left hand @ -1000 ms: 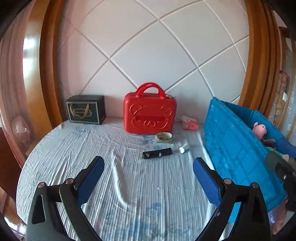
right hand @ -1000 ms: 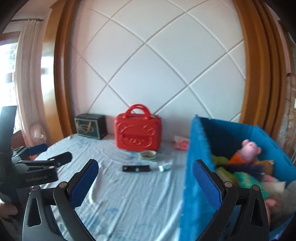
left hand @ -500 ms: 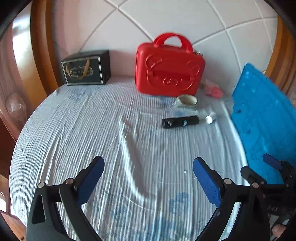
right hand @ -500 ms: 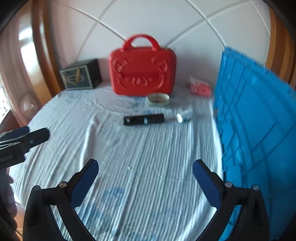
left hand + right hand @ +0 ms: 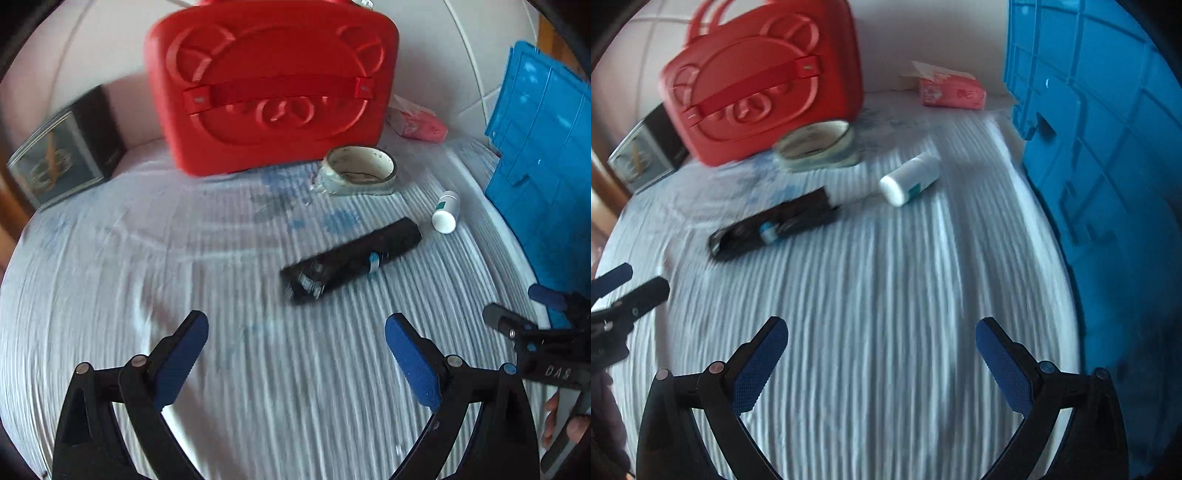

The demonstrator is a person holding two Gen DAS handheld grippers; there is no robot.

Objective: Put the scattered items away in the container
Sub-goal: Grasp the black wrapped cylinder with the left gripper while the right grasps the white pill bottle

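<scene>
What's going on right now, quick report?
Left gripper and right gripper open, empty, above the cloth. Black tube, white bottle, tape roll loose beside blue crate. Path unobstructed.

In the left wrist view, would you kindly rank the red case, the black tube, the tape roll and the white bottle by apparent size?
1. red case
2. black tube
3. tape roll, close to the tube, so unsure
4. white bottle

The blue bin (image 5: 1108, 155) is cut off at the edge. The black box (image 5: 62, 147) looks blurry.
</scene>
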